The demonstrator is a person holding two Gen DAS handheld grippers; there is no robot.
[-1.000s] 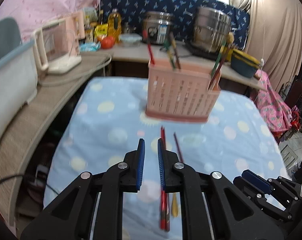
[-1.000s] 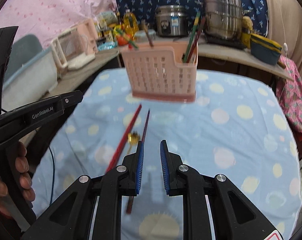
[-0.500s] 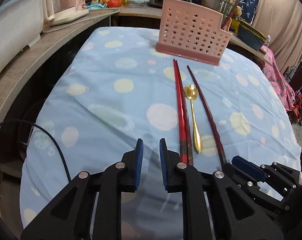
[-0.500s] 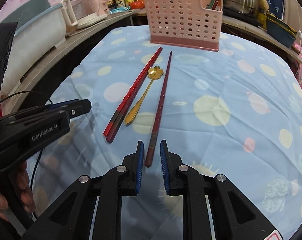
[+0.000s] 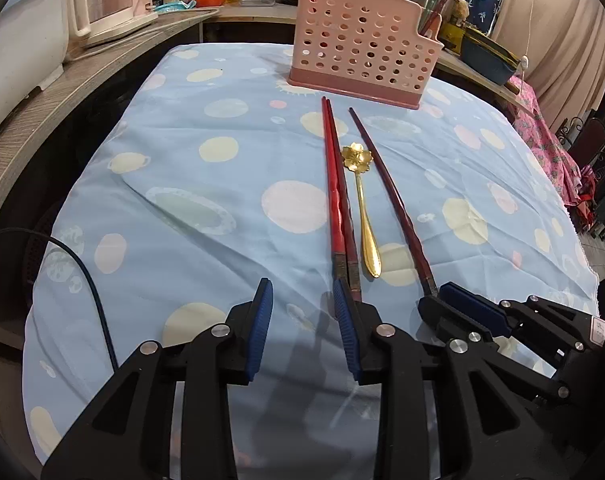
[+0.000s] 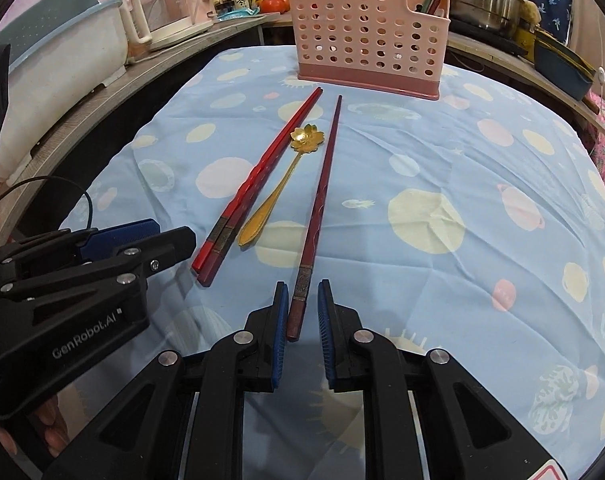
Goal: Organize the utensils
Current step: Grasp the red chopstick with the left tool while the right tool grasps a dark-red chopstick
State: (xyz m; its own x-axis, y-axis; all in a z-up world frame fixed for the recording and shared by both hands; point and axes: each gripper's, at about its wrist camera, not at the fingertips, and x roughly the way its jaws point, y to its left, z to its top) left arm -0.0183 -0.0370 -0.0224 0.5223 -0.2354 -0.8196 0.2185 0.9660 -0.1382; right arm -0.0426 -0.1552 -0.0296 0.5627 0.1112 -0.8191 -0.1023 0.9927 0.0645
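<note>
Only the right wrist view showed "GenRobot.AI" printed on the left gripper and a dark chopstick's near end between the right gripper's pads, which had just been closing, a gap showing at each side. The left gripper's jaws, just opening, stood apart over bare cloth, the red chopstick pair just right of them. A gold spoon lay between the chopsticks, the pink holder beyond.

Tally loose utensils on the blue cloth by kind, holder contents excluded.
Red chopsticks: 2
Dark maroon chopstick: 1
Gold spoon: 1
Total: 4
</note>
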